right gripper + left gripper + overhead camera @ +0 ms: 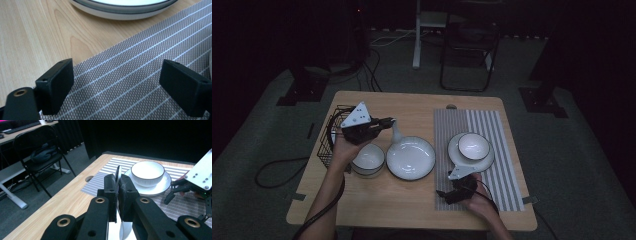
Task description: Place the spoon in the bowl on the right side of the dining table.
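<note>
At the far left of the bench (362, 200) stands a dark wire basket (328, 137). Just beside it is my left gripper (384, 124), its fingers (110, 188) pressed tight on the handle of a white ceramic spoon (396, 132). In the left gripper view the handle (118, 171) stands edge-on between the pads, thin and dark-rimmed, and the white of the spoon shows below them. The spoon hangs over the far rim of the big white plate (410, 157), with a small bowl (368, 157) under my wrist.

I judge the spoon light but stiff, glazed and slick, and brittle. It would chip against the plate or break if it fell to the bench. The flat of the handle is the right place for my pads, gripped broadside as now. Held that way it cannot twist, though the bowl end may try to swing it down if I tilt.

Further right lies the grey striped mat (447, 130), carrying a second bowl (473, 145) seated in a saucer (484, 161). That looks the likely place for the spoon, and I should set it down gently, ceramic on ceramic.

Nearest me on the right, my right gripper (447, 194) rests low over the mat's near left corner. Its fingers (56, 86) are spread wide with nothing between them but striped cloth.
</note>
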`<state>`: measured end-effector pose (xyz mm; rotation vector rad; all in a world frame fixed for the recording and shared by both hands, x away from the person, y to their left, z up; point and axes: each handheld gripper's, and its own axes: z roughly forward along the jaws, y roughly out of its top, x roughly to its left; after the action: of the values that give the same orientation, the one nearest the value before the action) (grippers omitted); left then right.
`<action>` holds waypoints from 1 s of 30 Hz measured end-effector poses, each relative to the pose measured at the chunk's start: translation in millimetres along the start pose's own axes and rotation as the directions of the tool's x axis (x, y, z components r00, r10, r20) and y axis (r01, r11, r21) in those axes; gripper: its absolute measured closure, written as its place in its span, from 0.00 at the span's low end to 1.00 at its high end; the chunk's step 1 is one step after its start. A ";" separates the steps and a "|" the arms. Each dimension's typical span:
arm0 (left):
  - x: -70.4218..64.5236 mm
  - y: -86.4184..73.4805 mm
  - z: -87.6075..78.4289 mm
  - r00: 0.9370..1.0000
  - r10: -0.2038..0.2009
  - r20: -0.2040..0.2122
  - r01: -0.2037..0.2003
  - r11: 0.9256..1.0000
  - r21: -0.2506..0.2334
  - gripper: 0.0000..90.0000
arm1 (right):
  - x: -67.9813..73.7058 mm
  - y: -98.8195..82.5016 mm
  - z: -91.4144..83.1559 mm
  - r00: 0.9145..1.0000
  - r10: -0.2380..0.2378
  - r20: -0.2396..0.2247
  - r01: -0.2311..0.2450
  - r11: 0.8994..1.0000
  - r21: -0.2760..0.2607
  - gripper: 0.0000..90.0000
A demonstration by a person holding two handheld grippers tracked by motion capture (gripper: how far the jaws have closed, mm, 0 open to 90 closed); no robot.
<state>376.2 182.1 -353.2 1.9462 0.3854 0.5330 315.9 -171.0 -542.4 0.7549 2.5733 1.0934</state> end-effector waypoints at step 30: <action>0.8 11.6 38.3 0.998 0.002 0.067 0.000 1.000 -0.023 0.96 | 0.7 -4.8 4.0 1.000 0.007 -0.013 -0.007 1.000 0.004 0.14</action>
<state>397.4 148.3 -356.5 1.9365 0.3341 0.4692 315.2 -171.0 -548.7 0.7609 2.5868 1.0988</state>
